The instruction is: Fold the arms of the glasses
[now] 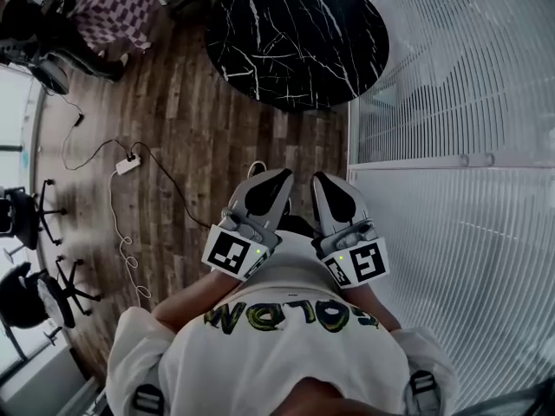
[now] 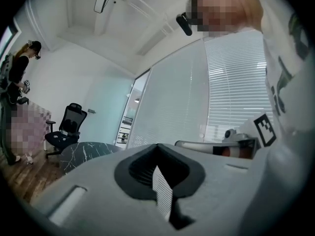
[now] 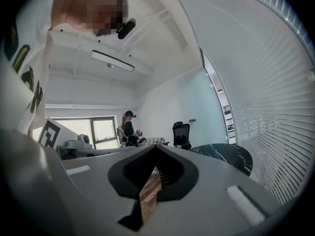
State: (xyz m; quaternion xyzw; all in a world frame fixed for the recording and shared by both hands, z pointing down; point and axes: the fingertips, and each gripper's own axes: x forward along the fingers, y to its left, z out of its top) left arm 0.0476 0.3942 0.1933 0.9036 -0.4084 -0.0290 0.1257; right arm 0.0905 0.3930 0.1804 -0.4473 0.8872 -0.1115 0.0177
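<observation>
Left tool [image 1: 276, 178] and right tool [image 1: 326, 180] sat side by side before shirt [image 1: 286, 354], both pressed together, nothing pinched. Wood floor [image 1: 191, 128] below; black marble surface [image 1: 299, 33] farther ahead. Glasses showed in no view.

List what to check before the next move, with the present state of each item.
1. Glasses located: not ok; none shows in any view, nor on the black marble table.
2. Left gripper free: ok; jaws together, nothing between them.
3. Right gripper free: ok; jaws together, nothing between them.
4. Grippers apart from each other: ok; side by side at the chest, with a gap between.
5. Power strip out of the way: probably ok; it lies on the floor off to the left.
</observation>
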